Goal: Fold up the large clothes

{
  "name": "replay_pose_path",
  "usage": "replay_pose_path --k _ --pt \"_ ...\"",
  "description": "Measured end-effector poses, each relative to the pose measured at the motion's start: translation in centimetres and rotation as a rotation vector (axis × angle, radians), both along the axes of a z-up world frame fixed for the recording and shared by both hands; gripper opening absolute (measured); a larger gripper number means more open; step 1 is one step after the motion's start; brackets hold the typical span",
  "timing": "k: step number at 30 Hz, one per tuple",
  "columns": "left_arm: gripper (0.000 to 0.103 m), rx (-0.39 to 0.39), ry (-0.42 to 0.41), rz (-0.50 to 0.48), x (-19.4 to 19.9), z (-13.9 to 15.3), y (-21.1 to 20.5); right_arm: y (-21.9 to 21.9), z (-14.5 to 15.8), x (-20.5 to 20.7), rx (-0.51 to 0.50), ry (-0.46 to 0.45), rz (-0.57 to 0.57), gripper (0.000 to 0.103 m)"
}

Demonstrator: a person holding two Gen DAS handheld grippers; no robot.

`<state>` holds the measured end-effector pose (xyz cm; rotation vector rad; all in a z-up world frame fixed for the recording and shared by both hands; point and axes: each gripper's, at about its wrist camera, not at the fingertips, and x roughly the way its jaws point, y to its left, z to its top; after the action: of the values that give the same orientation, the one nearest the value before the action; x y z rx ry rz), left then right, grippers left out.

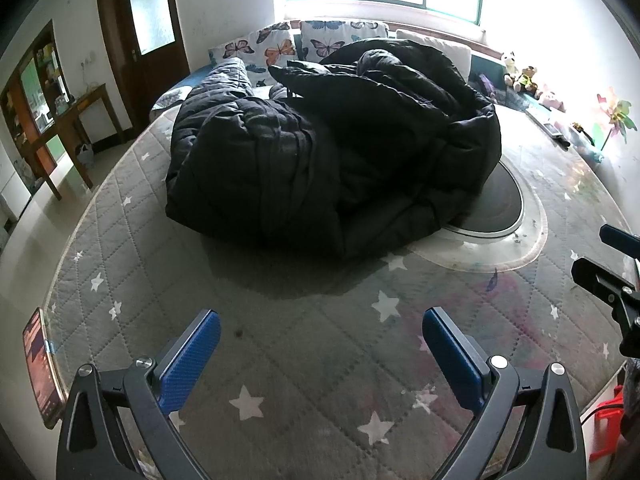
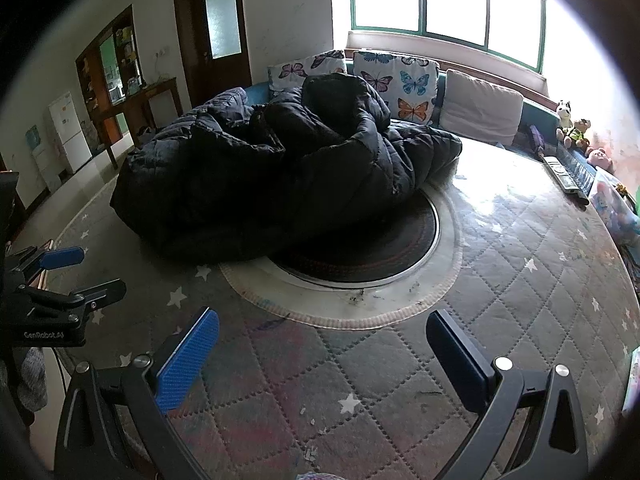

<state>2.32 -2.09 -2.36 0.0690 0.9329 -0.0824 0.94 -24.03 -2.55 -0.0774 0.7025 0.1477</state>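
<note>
A large black quilted coat (image 1: 320,152) lies crumpled in a heap on the round table with a grey star-patterned cover (image 1: 320,360). It also shows in the right wrist view (image 2: 272,176), partly covering a dark round inset (image 2: 372,248). My left gripper (image 1: 320,324) is open and empty, hovering above the table's near edge, well short of the coat. My right gripper (image 2: 324,328) is open and empty, also near the table's front edge. The right gripper shows at the right edge of the left wrist view (image 1: 616,276), and the left gripper shows at the left edge of the right wrist view (image 2: 68,276).
A phone (image 1: 40,364) lies at the table's left edge. A remote (image 2: 562,174) and plush toys (image 2: 574,128) sit at the far right. Butterfly cushions (image 2: 396,80) line a bench behind the table. A wooden side table (image 1: 76,120) and door (image 1: 148,28) stand to the left.
</note>
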Motion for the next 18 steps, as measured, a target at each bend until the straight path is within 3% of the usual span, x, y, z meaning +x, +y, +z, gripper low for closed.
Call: replay_pose_path --k 18 --pt "0.103 0.017 0.020 -0.010 2.8 -0.3 0.1 0.4 0.2 2.4 -0.046 0.016 0.023 0.103"
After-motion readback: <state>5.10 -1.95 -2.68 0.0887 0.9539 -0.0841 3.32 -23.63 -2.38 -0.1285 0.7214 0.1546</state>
